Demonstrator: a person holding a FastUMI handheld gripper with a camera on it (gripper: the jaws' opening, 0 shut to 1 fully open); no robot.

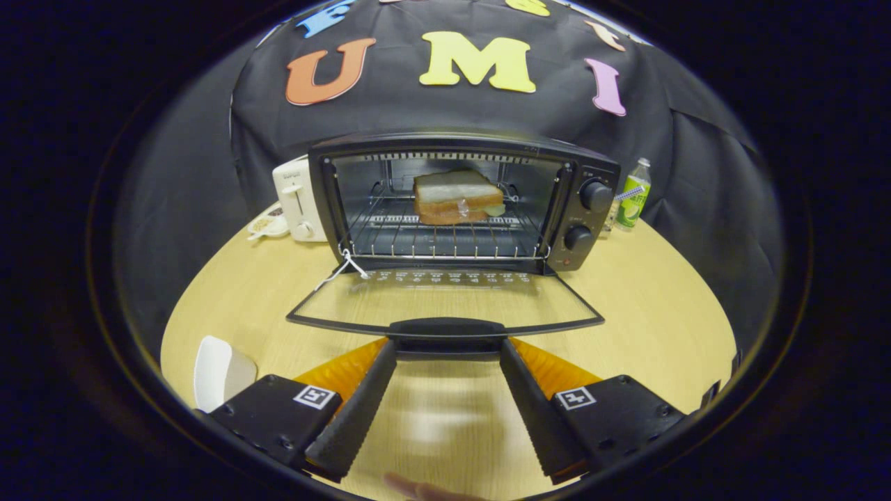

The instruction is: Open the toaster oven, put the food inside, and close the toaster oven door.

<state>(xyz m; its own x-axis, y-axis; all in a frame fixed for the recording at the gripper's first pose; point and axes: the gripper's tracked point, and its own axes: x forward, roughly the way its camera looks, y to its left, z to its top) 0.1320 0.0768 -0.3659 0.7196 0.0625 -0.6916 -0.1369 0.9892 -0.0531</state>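
Observation:
A black toaster oven [585, 209] stands at the back of the round wooden table, its glass door [445, 299] folded down flat toward me. A sandwich of white bread [456, 197] rests on the wire rack [445, 240] inside the oven. The door's dark handle [449, 329] lies just ahead of my fingertips, spanning the gap between them. My gripper [449, 346] is open, its fingers spread wide over the table with nothing between them, the tips just under the handle's two ends.
A white pop-up toaster [298, 202] and a small dish [268, 225] sit left of the oven. A green bottle [633, 195] stands to its right. A white plate [219, 372] lies on the table [661, 327] beside my left finger. A fingertip shows below the gripper.

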